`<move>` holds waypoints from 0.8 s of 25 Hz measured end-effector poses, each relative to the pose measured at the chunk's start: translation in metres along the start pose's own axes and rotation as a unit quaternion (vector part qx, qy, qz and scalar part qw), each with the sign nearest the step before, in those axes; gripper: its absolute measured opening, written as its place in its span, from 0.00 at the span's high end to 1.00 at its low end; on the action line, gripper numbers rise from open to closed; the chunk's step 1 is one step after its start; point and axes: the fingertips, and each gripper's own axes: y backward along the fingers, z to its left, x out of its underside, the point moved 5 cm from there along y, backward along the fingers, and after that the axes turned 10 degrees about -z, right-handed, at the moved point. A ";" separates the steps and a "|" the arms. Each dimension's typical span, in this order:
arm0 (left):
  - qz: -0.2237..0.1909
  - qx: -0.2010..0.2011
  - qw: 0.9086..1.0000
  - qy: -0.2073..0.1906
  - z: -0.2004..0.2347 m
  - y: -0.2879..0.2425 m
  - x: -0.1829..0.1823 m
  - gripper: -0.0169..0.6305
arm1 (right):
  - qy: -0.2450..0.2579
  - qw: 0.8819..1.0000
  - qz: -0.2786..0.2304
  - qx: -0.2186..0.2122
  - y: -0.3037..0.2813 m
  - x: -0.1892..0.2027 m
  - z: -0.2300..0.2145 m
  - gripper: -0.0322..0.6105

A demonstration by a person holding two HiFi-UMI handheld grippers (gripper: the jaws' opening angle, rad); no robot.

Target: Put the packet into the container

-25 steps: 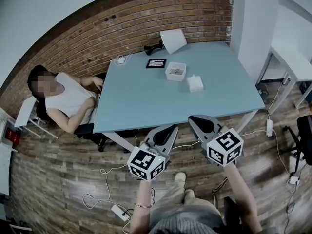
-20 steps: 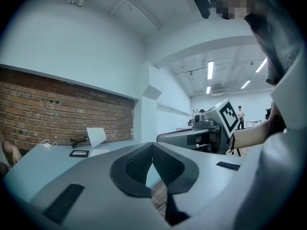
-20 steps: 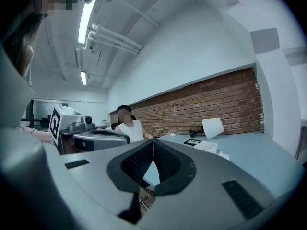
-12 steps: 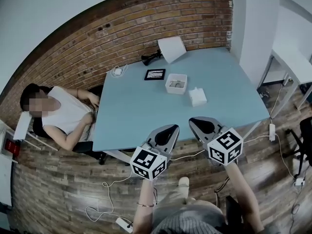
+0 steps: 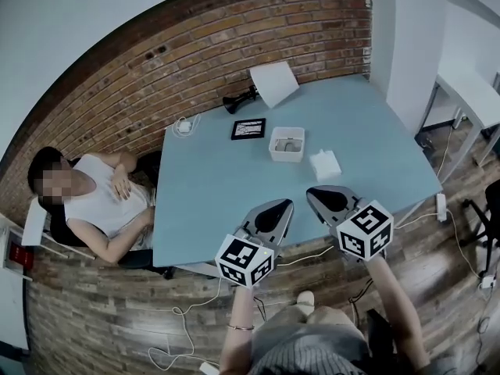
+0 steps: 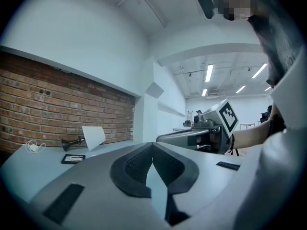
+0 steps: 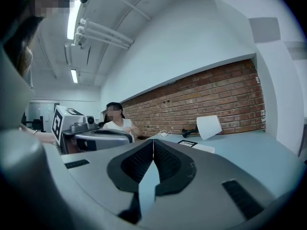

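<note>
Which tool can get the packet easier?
Right, probably. The right tool sits nearer the packet, almost in line with it; the left tool is farther off. Both are shut and empty.

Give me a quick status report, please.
Left tongs and right tongs shut, empty, at table edge. Packet on table beside container, not inside. Nothing in the way.

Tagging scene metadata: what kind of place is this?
Probably an office or lab workspace: a light blue table beside a brick wall, a seated person, and ceiling strip lights.
</note>
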 end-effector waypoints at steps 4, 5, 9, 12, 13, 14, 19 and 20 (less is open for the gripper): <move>0.005 0.012 1.000 0.001 0.014 -0.016 0.004 0.96 | -0.005 1.000 0.007 0.007 -0.012 0.003 -0.015 0.93; 0.007 0.015 1.000 0.002 0.017 -0.020 0.006 0.96 | -0.007 1.000 0.010 0.009 -0.014 0.005 -0.020 0.93; 0.015 0.020 1.000 0.010 0.030 -0.037 0.015 0.96 | -0.012 1.000 0.025 0.013 -0.024 0.010 -0.041 0.93; 0.021 0.021 0.999 0.015 0.039 -0.056 0.021 0.96 | -0.019 0.999 0.032 0.017 -0.033 0.012 -0.065 0.93; 0.023 0.021 0.999 0.017 0.041 -0.062 0.024 0.96 | -0.024 0.999 0.035 0.016 -0.035 0.014 -0.072 0.93; 0.026 0.020 0.999 0.019 0.043 -0.067 0.027 0.96 | -0.029 0.999 0.039 0.014 -0.038 0.017 -0.079 0.93; 0.042 0.022 0.999 0.026 0.054 -0.095 0.044 0.96 | -0.052 0.996 0.070 0.005 -0.047 0.035 -0.111 0.93; 0.045 0.022 0.998 0.029 0.056 -0.099 0.048 0.96 | -0.059 0.995 0.078 0.007 -0.047 0.041 -0.117 0.93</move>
